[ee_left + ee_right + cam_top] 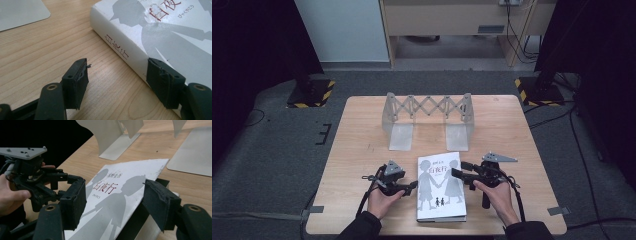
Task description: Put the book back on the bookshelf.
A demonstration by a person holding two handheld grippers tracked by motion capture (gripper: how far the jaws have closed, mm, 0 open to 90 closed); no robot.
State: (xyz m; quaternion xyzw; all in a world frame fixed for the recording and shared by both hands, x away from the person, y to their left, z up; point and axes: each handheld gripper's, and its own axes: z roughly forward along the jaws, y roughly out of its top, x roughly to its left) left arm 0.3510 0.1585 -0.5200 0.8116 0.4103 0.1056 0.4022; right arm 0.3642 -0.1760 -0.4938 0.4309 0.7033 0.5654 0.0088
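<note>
Wooden table (362, 125), book (440, 187), empty rack (427, 107)

You get even overhead light on the table (362, 125), dark surroundings, soft glare on the wood, short shadows, and slightly soft close-ups in both gripper views.

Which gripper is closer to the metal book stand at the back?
Right. The right gripper sits at the book's upper right edge, nearer the stand; the left gripper sits lower, by the spine.
</note>
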